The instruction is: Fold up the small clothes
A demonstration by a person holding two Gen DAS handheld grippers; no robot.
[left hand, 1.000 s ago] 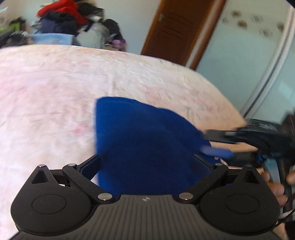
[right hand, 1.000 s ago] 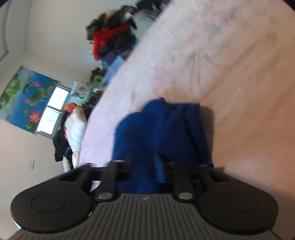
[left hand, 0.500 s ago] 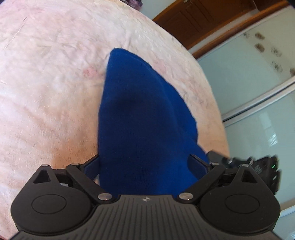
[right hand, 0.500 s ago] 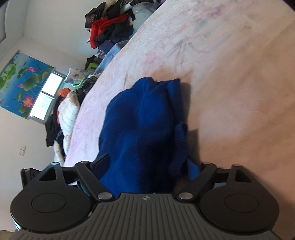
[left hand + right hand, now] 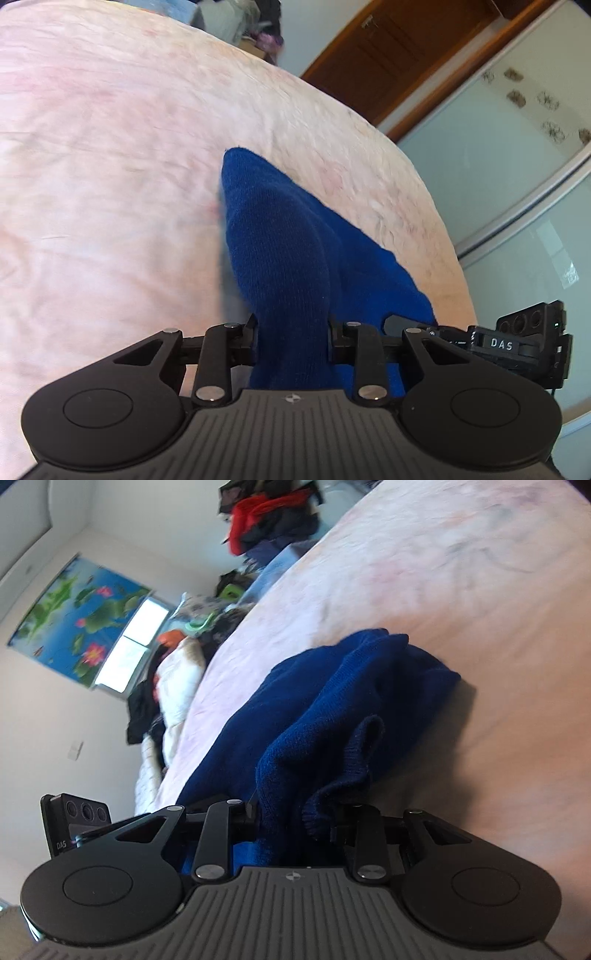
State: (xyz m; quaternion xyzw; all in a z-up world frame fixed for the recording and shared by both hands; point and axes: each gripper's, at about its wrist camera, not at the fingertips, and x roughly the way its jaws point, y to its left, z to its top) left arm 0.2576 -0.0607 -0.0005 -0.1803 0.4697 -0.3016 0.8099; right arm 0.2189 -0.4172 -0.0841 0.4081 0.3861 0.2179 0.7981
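Observation:
A dark blue knitted garment lies bunched on the pink bedspread. My left gripper is shut on the near edge of the garment; the cloth runs up between its fingers. In the right wrist view the same garment is heaped in folds, and my right gripper is shut on a ribbed edge of it. The right gripper's body shows at the right of the left wrist view, close beside the left one. The fingertips of both are hidden by the cloth.
A pile of red and dark clothes sits at the far end of the bed. More clothes and bedding lie beside the bed under a window. A wooden door and a sliding glass wardrobe stand beyond the bed's right edge.
Both grippers have closed on the blue garment; half a second ago their fingers stood wide apart around it. The cloth is now gathered into a narrower ridge between the fingers.

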